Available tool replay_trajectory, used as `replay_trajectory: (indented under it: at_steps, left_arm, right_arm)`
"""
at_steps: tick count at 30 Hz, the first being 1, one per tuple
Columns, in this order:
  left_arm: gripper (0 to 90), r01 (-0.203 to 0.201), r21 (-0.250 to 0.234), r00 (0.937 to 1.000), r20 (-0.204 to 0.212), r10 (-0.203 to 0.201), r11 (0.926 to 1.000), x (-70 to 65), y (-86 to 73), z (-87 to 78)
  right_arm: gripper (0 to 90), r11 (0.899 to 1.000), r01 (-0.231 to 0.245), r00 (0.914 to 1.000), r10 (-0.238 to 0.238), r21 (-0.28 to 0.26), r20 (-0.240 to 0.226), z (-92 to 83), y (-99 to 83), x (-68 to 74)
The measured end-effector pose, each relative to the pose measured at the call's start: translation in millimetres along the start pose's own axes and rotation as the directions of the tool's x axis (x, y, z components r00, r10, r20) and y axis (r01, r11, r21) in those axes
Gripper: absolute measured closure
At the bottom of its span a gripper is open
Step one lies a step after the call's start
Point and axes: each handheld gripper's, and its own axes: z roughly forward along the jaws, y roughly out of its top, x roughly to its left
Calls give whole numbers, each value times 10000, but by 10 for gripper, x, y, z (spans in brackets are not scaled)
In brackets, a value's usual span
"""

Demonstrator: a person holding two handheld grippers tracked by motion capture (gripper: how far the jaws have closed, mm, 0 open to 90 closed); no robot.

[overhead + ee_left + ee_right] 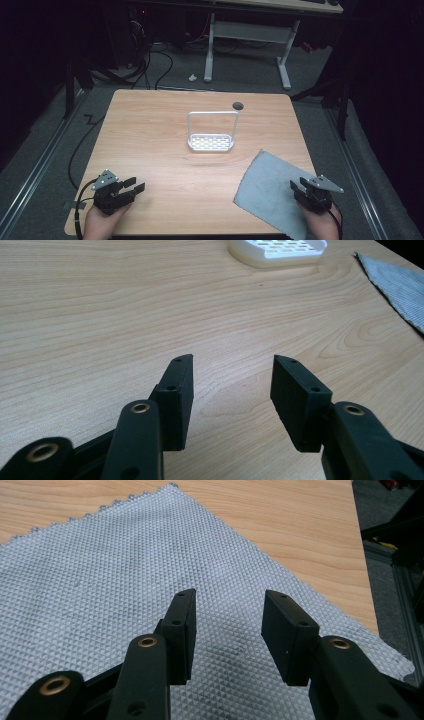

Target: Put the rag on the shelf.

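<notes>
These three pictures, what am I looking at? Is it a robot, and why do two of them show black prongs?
No robot: a person holds a two-jaw tool in each hand. The high view looks down on a wooden table; the left gripper and right gripper sit near its front edge. The other two pictures come from cameras riding on those grippers, so the black prongs are their own jaws. Both are open and hold nothing. On the table lie a grey cloth, under the right gripper, and a white rack with a tall wire loop, mid-table. The left gripper is over bare wood.
</notes>
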Motion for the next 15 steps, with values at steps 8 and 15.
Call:
replay_trajectory:
  at_steps: [8,15]
  left_arm:
    - [510,-96,-91,10000,-9,96,9999,-12,1,-9]
    - [508,-80,-99,10000,-12,80,9999,-11,-6,-4]
  right_arm:
    - [583,9998,177,9997,-178,-88,-173,-41,-3,46]
    - [583,9998,187,9994,-187,-11,-276,-30,-7,58]
